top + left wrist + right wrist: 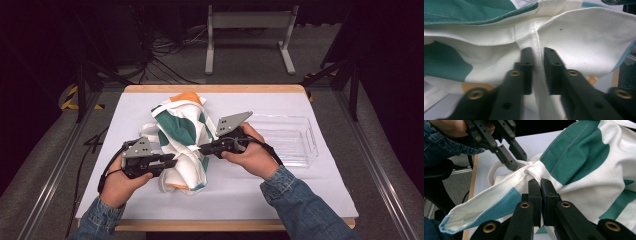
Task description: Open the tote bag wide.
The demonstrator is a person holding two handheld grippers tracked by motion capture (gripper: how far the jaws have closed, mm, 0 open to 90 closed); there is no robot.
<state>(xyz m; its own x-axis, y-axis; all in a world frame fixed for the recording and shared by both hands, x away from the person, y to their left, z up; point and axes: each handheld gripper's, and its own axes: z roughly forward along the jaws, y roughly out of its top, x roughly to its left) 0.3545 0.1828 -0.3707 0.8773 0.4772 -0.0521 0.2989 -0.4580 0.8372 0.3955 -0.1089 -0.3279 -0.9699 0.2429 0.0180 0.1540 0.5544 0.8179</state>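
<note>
A crumpled cloth bag [182, 125], white with green, teal and orange patches, lies on the middle of the white-covered table. My left gripper [167, 161] meets it from the left, low down. In the left gripper view the jaws [538, 50] stand close together with a white seam strip of the bag [579, 37] pinched between them. My right gripper [204, 148] comes in from the right. Its jaws [540, 180] are shut on a bunched white fold of the bag [579, 152]. The left gripper [518, 162] holds the same fold a little farther along.
A clear plastic tray [292, 142] rests on the table's right side, beside the person's right hand. The white sheet [250, 195] ends short of the wooden table edge [215, 89]. A grey metal stand [250, 20] and cables sit on the floor behind.
</note>
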